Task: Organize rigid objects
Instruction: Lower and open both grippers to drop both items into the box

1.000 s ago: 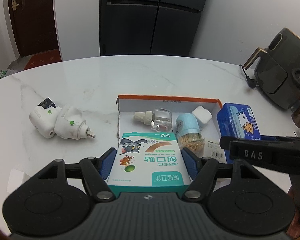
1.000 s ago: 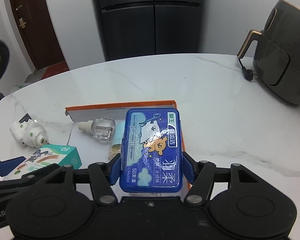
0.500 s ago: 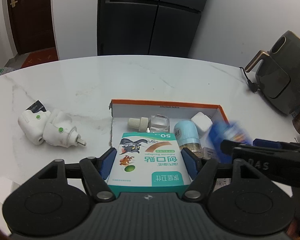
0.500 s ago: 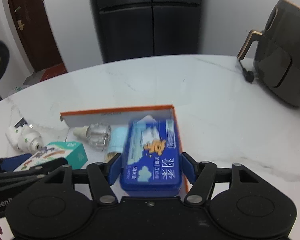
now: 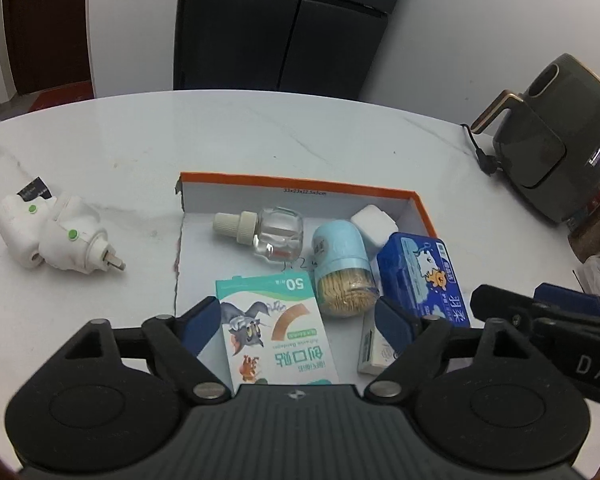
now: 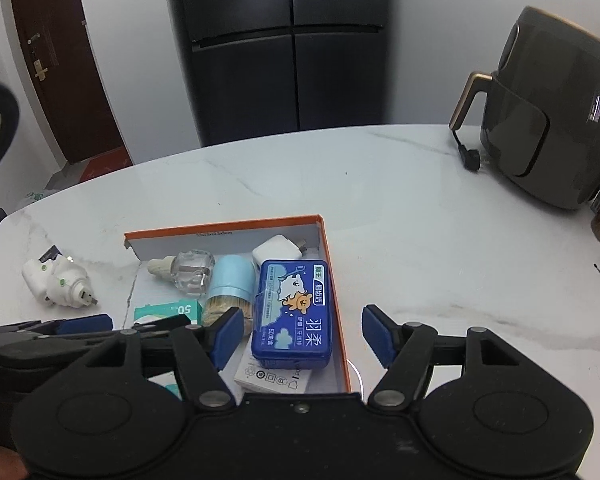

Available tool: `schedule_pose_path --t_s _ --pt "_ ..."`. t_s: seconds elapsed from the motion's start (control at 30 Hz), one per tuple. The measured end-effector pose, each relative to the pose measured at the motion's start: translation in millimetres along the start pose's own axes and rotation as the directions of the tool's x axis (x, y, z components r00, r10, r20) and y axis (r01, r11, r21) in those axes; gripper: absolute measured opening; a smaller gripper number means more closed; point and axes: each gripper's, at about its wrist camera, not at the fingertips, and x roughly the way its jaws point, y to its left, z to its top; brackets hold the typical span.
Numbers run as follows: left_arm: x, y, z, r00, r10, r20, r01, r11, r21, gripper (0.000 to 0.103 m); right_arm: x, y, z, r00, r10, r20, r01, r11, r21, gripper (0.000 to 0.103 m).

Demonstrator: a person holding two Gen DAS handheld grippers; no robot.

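Observation:
An orange-rimmed white box (image 5: 300, 181) (image 6: 224, 225) lies on the marble table. In it are a clear bottle (image 5: 276, 233) (image 6: 190, 270), a light-blue toothpick jar (image 5: 342, 264) (image 6: 228, 284), a white charger cube (image 5: 374, 222) (image 6: 278, 250), a blue floss box (image 5: 424, 276) (image 6: 294, 312) and a teal bandage box (image 5: 276, 328) (image 6: 168, 312). My left gripper (image 5: 300, 324) is open, its jaws wide around the bandage box lying in the box. My right gripper (image 6: 300, 334) is open above the blue floss box, which rests in the box.
Two white plug-in devices (image 5: 50, 236) (image 6: 58, 282) lie on the table left of the box. A dark air fryer (image 5: 552, 148) (image 6: 556, 120) with its cord stands at the right. A black refrigerator (image 6: 284, 48) is behind the table.
Both grippers opened. The bandage box and the blue floss box left the jaws and now rest inside the orange-rimmed box. The right gripper drew back a little.

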Motion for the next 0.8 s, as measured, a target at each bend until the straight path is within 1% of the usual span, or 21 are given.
schedule_pose_path --t_s 0.17,0.33,0.47,0.57,0.8 --pt "-18 8 -1 0.999 0.052 0.004 -0.052 0.999 -0.015 0.086 -11 7 -2 1.000 0.022 0.011 -0.022 1.000 -0.007 0.080" --pt "-44 24 -4 0.993 0.119 0.024 -0.119 0.993 -0.020 0.092 -17 23 -8 0.998 0.063 0.003 -0.063 0.998 -0.012 0.080" --pt "-63 42 -12 0.986 0.163 0.037 -0.162 0.986 -0.043 0.096 -21 42 -15 0.995 0.100 -0.009 -0.100 0.994 -0.032 0.082" --pt "-76 57 -18 0.982 0.183 0.038 -0.180 0.982 -0.061 0.096 -24 61 -20 0.992 0.127 -0.019 -0.128 0.990 -0.058 0.082" --pt "-103 95 -31 0.968 0.247 0.047 -0.240 0.964 -0.113 0.098 -30 100 -31 0.983 0.178 -0.038 -0.181 0.977 -0.109 0.083"
